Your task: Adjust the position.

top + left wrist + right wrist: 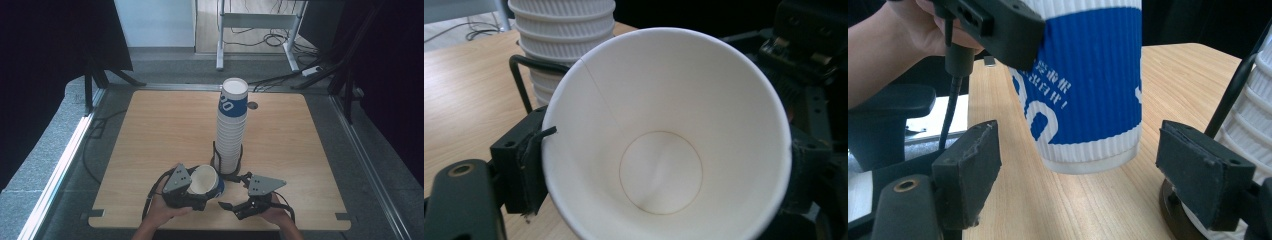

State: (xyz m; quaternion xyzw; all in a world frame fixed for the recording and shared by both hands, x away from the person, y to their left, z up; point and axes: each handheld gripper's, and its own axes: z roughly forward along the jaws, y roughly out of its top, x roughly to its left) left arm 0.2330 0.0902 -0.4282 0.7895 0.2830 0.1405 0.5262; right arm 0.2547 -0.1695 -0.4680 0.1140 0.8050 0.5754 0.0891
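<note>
while the left claw (200, 192) grips a single paper cup (206, 181) across its rim, the cup sits tilted at the near edge of the tabletop (150, 130), its mouth turned back toward the person and its base pointing at the tall cup stack (231, 125) just behind it. the right claw (235, 192) rests just beside the cup, to its right, jaws standing open and parted from the cup wall; no pad touches it.

the left claw's view looks straight into the cup's plain white inside (659, 150), with a thin seam line and a round bottom disc, and the jaw pads press on the rim at either side. the right claw's view shows the cup's outside (1088, 85): ribbed, corrugated paper, blue with white printed characters and a white band at the base, hanging between the two spread black pads (968, 165). from above, the stack rises in a black wire holder (227, 167) on pale wood grain, its top cup blue and white.
</note>
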